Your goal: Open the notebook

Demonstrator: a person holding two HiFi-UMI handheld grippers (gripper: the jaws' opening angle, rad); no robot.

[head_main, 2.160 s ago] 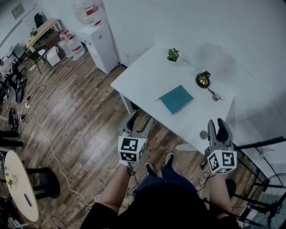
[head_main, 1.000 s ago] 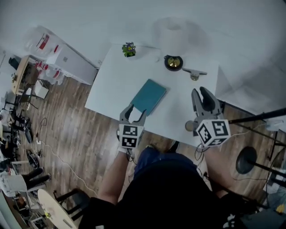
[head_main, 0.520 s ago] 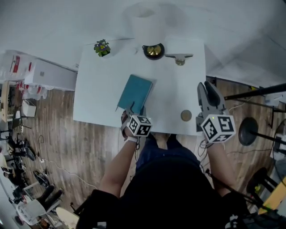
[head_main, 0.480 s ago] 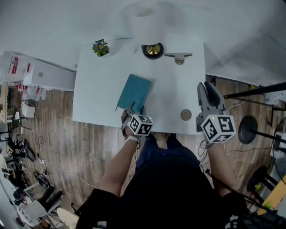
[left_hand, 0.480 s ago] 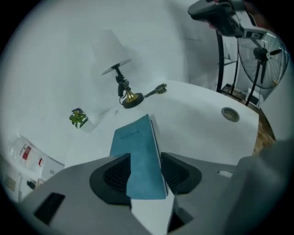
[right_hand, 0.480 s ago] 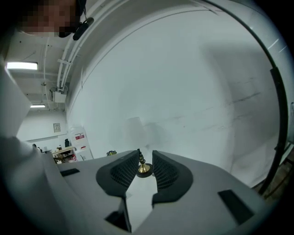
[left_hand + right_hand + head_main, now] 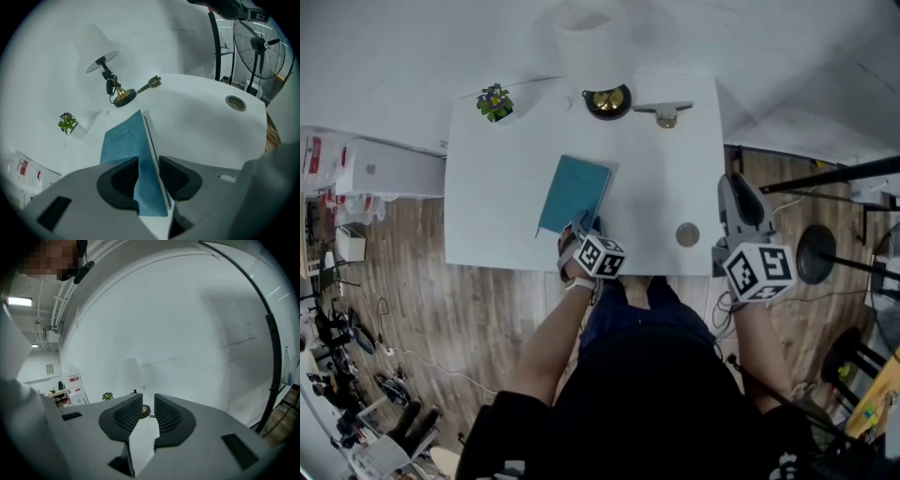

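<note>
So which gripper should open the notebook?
Left. The left gripper has jaws closing on a corner of the notebook; the right gripper, jaws also closing, is empty, beside the table.

Person's kit: black short-sleeve top point(image 7: 656, 403), dark blue trousers point(image 7: 617, 305), thin white band point(image 7: 577, 282) at left wrist. Left gripper point(image 7: 579, 228) and right gripper point(image 7: 741, 184) look like same build: light grey moulded shell, black ribbed pads point(image 7: 125, 416), small dark rectangular slots point(image 7: 233, 445) in shell. White cube point(image 7: 601, 256) with black square markers sits at back of each. Left jaws closing, teal notebook point(image 7: 123, 140) between them. Right jaws closing, nothing between.
</note>
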